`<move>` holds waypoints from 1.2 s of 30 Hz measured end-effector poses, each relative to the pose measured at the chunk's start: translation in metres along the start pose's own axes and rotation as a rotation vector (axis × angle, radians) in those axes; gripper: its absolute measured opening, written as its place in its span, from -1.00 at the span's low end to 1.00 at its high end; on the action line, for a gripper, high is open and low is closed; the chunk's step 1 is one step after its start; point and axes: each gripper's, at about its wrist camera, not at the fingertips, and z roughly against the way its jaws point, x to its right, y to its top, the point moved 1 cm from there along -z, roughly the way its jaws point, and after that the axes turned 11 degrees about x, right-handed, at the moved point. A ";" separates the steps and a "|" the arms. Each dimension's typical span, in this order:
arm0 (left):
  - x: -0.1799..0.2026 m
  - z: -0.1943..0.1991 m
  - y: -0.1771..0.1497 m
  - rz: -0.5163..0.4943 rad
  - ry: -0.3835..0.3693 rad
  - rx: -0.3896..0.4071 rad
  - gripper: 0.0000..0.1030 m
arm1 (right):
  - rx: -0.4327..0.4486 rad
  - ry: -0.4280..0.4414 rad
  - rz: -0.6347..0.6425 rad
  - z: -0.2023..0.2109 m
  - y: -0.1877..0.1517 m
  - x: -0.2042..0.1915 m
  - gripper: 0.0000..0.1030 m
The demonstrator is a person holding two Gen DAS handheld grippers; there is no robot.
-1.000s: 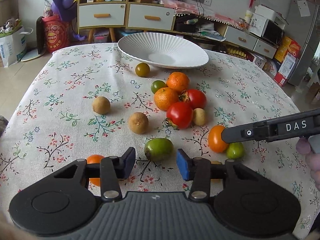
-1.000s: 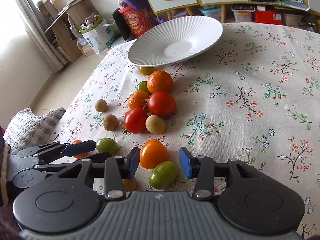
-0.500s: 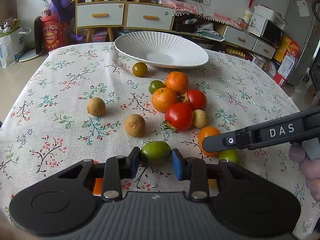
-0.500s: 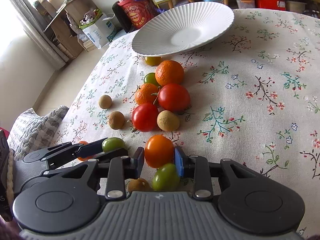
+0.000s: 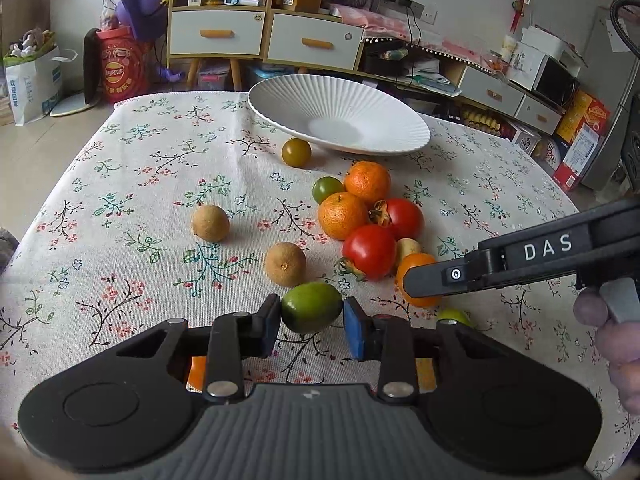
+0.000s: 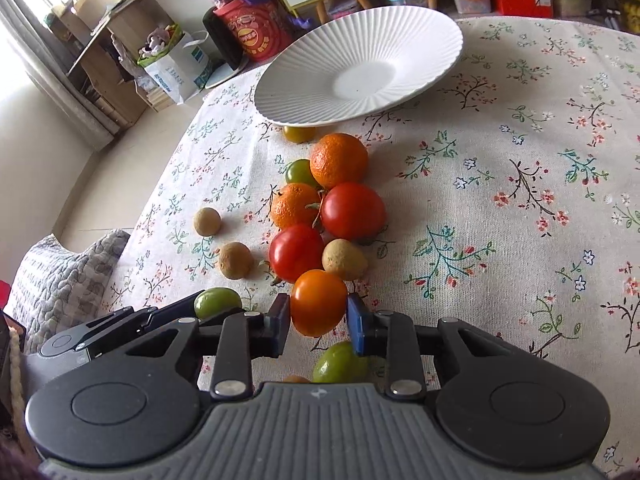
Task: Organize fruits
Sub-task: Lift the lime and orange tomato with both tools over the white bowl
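My left gripper (image 5: pixel 311 322) is shut on a green oval fruit (image 5: pixel 312 306) at the near side of the table. My right gripper (image 6: pixel 319 320) is shut on an orange tomato (image 6: pixel 318 302); in the left wrist view the right gripper's finger covers part of that orange tomato (image 5: pixel 416 266). The white ribbed plate (image 5: pixel 340 118) stands empty at the far side (image 6: pixel 360 64). Between plate and grippers lie two oranges (image 5: pixel 367 182), two red tomatoes (image 5: pixel 370 252), small green fruits and brown round fruits (image 5: pixel 211 223).
Another green fruit (image 6: pixel 340 362) lies under my right gripper. An orange fruit (image 5: pixel 196 372) shows behind my left gripper's frame. The table has a floral cloth (image 5: pixel 140 184). Cabinets and clutter stand beyond the far edge. A grey cushion (image 6: pixel 60 276) lies left of the table.
Both grippers moved forward and closed: the left around the green fruit, the right around the orange tomato. Both were open a second ago.
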 end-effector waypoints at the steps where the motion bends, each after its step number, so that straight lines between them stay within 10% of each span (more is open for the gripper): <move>1: 0.000 0.001 0.001 0.002 0.001 0.002 -0.46 | 0.003 -0.001 -0.006 0.002 0.002 0.001 -0.48; 22: -0.008 -0.052 0.088 0.059 -0.026 0.089 -0.46 | 0.124 -0.031 -0.052 -0.016 0.096 0.011 -0.48; 36: 0.011 -0.127 0.106 -0.143 -0.062 0.054 -0.46 | 0.121 -0.024 -0.127 -0.070 0.134 0.037 -0.47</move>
